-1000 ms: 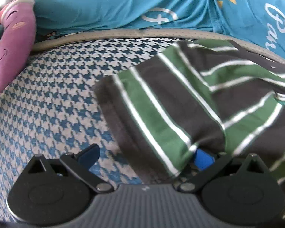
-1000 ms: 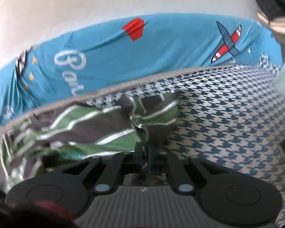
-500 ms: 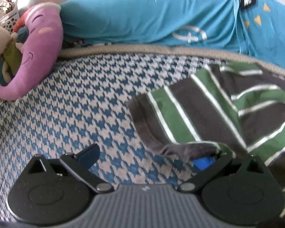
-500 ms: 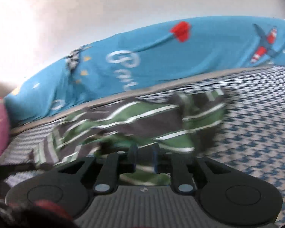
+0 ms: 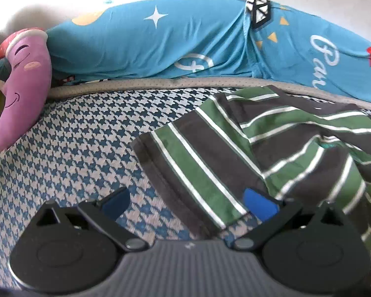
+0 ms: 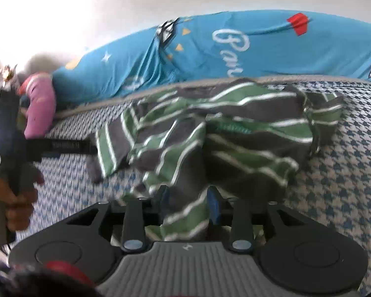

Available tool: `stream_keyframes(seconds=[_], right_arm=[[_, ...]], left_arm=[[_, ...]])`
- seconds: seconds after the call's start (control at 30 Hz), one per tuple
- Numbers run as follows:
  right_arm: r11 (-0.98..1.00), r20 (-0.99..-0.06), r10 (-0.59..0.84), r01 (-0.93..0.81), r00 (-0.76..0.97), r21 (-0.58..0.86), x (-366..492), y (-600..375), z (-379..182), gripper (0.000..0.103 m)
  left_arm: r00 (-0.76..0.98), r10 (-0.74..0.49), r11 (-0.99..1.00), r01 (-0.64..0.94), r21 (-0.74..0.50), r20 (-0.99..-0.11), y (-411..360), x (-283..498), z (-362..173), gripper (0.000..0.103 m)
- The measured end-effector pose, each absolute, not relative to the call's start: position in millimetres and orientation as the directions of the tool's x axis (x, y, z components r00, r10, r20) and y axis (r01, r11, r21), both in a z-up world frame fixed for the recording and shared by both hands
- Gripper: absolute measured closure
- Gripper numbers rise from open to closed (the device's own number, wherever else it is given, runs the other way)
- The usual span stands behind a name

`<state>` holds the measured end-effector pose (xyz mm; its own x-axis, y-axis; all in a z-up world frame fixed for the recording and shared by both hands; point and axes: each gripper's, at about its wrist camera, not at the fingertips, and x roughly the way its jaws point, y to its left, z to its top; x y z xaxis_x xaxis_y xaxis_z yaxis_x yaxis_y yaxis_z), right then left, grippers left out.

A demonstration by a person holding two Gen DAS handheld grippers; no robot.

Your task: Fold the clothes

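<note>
Now | left gripper [image 5: 185, 204] jaws wide, garment edge dropped at 3 o'clock | right gripper [image 6: 189, 203] still pinching green-and-grey striped cotton shirt [image 6: 235, 133], dragged across houndstooth bed cover [image 5: 74, 133] | fold unfinished

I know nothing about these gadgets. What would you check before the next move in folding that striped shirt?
1. Left tool open: ok, its fingers are spread wide.
2. Cloth in the left tool's reach: ok, a corner of the striped shirt lies between the fingers.
3. Right tool holding firmly: cannot tell. Cloth runs between its fingers, but the view is blurred.
4. Shirt lying flat: not ok, it is bunched and rumpled.
5. Room to spread it: ok, the houndstooth bedspread is bare beside the shirt, and the purple plush toy lies well apart.
</note>
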<state>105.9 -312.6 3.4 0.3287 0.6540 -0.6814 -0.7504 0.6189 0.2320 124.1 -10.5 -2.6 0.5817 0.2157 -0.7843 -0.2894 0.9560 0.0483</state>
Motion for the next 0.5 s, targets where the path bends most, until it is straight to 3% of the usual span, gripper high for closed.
stream_keyframes(seconds=[0.33,0.5], right_arm=[[0.592,-0.725,0.607,-0.793,0.324,0.142,71,-321,-14,0.064],[0.584,-0.752,0.567,-0.808,0.336,0.079,64,-317,-25,0.064]], left_arm=[[0.608,0.192,0.972,-0.227,0.063,-0.770,-28,80,1,0.000],[0.581,0.136,0.976,-0.216,0.009,-0.803,-37,61,-10,0.000]])
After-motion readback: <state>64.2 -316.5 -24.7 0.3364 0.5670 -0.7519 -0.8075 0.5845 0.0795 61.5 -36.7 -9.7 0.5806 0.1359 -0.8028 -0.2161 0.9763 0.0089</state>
